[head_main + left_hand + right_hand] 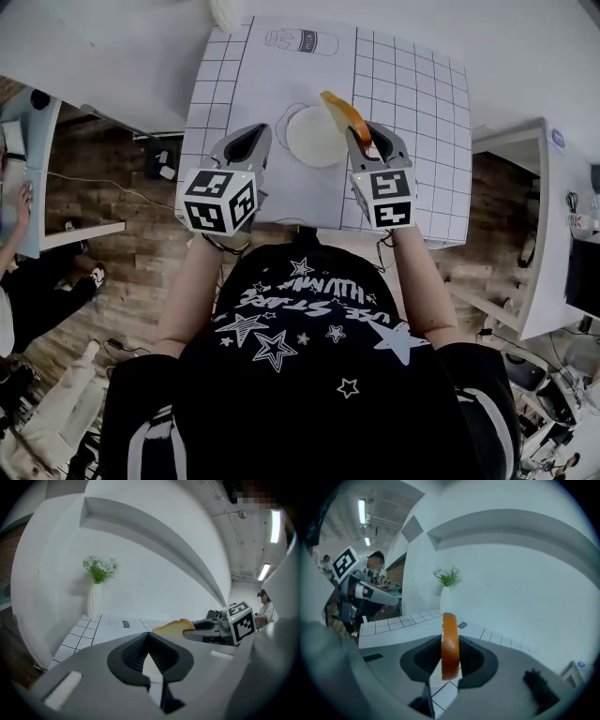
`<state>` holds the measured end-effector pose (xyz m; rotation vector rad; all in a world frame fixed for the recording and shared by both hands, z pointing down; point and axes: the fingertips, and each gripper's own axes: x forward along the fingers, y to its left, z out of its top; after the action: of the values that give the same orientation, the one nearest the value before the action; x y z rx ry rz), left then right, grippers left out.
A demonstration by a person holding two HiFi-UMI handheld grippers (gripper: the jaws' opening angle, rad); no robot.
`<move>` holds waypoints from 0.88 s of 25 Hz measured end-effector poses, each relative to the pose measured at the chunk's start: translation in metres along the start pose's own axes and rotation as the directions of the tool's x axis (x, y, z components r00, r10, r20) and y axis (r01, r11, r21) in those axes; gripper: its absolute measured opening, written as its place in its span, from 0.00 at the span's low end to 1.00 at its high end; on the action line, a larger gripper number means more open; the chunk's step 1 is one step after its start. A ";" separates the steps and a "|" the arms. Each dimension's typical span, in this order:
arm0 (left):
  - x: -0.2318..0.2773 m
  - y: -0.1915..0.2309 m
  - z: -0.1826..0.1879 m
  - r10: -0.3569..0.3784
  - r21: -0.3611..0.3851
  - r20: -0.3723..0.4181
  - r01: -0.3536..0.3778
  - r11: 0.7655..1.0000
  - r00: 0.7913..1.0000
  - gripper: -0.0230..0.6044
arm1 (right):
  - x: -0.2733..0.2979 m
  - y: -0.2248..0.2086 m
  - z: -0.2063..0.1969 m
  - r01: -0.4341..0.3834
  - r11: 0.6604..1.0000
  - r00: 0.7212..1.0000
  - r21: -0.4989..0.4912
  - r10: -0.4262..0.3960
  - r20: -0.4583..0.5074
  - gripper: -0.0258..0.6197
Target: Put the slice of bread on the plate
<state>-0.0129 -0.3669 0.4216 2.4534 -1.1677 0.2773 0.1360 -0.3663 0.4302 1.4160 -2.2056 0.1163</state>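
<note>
A round white plate [309, 141] lies on the gridded white mat [412, 94] near the table's front edge. My right gripper [361, 131] is shut on the slice of bread [342, 112], which stands on its edge with the orange crust up, over the plate's right rim. The right gripper view shows the bread [450, 646] upright between the dark pads. To the plate's left my left gripper [253, 133] is shut with nothing in it; its own view shows its tips [149, 637] meeting, with the bread [173, 626] and the right gripper [206, 626] beyond on the right.
A vase of flowers [96, 592] stands at the mat's far left corner against the white wall. A milk-carton drawing [302, 40] is printed on the mat behind the plate. The table's front edge [309, 225] runs just below both grippers. A white shelf unit [544, 216] stands to the right.
</note>
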 end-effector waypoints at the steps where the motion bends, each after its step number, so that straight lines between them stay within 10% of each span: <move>1: 0.002 0.001 0.001 0.007 -0.001 0.000 -0.007 1.000 1.000 0.05 | 0.004 -0.001 0.001 0.002 0.999 1.000 -0.047 -0.002 -0.003 0.19; 13: 0.012 0.006 0.004 0.075 -0.014 -0.010 -0.075 0.997 0.997 0.05 | 0.038 0.013 -0.014 -0.040 0.898 0.999 -0.439 0.021 -0.048 0.19; 22: 0.006 0.008 -0.009 0.103 -0.022 -0.032 -0.104 0.994 0.994 0.05 | 0.051 0.046 -0.042 -0.101 0.734 0.992 -0.671 0.021 -0.126 0.19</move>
<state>-0.0152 -0.3713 0.4339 2.3634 -1.2802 0.3282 0.0953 -0.3738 0.4997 0.8894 -1.8957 -0.5341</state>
